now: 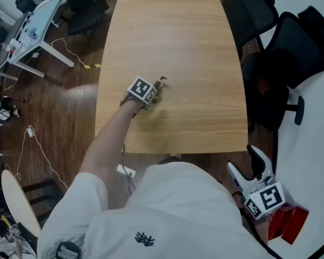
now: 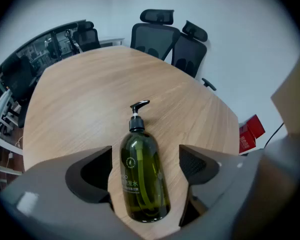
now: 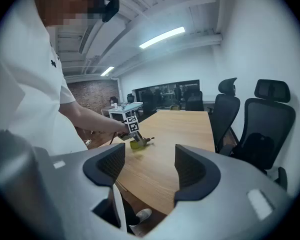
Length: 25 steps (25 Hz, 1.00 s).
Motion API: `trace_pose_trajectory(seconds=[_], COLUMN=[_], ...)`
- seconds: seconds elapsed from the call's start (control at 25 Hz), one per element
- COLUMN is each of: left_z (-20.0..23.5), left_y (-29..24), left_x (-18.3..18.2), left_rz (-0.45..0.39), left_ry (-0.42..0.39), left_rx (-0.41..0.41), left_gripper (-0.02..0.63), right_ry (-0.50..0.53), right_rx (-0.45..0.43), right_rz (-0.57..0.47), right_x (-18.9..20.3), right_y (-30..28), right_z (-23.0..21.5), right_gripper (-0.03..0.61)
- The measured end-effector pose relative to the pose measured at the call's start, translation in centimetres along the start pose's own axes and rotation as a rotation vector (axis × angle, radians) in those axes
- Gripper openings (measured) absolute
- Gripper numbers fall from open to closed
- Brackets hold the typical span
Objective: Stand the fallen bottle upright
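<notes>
A dark green pump bottle (image 2: 142, 176) lies on its side on the wooden table (image 1: 173, 36), its black pump (image 2: 138, 109) pointing away from me. My left gripper (image 2: 146, 166) is open and straddles the bottle's body, with a narrow gap on each side. From the head view only the pump tip (image 1: 161, 81) shows past the left gripper (image 1: 153, 93). My right gripper (image 1: 254, 169) hangs off the table's near right corner, open and empty. From the right gripper view the bottle (image 3: 137, 144) is a small shape far off, under the left gripper.
Black office chairs (image 1: 291, 47) stand along the table's right side and show at its far end (image 2: 155, 34). A red box (image 1: 286, 223) lies on a white surface by my right gripper. A white desk (image 1: 38, 20) and cables sit on the floor at left.
</notes>
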<state>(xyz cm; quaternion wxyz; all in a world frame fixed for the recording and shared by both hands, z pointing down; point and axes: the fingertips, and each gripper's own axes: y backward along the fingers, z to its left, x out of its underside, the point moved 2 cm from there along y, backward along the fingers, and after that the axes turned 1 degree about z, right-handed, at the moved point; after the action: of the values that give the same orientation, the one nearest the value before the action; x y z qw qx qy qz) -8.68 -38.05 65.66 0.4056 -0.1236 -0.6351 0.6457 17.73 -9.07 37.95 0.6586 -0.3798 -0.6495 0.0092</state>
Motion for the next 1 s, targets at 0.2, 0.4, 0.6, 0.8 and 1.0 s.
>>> trace_pose_trajectory(seconds=[0.2, 0.4, 0.6, 0.8, 1.0], left_z=[1.6, 1.3, 1.1, 0.4, 0.1], left_y=[-1.8, -2.2, -1.7, 1.0, 2.1], left_x=[1.2, 1.2, 0.1, -4.7, -7.3], left_rz=[0.135, 0.225, 0.154, -0.149, -0.427], left_ry=[0.036, 0.012, 0.015, 0.048, 0.031], left_rx=[0.023, 0.020, 0.007, 0.006, -0.101], left_gripper=[0.325, 0.313, 0.308, 0.304, 0.301], right_ry=[-0.032, -0.058, -0.059, -0.048, -0.019], right_rx=[0.040, 0.073, 0.087, 0.093, 0.086], right_rz=[0.000, 0.000, -0.002, 0.007, 0.012], right_x=[-0.4, -0.4, -0.3, -0.6, -1.2], right_y=[-1.1, -1.2, -1.2, -1.2, -1.2], right_z=[-0.3, -0.7, -0.8, -0.9, -0.7], right_gripper=[0.307, 0.307, 0.307, 0.307, 0.307])
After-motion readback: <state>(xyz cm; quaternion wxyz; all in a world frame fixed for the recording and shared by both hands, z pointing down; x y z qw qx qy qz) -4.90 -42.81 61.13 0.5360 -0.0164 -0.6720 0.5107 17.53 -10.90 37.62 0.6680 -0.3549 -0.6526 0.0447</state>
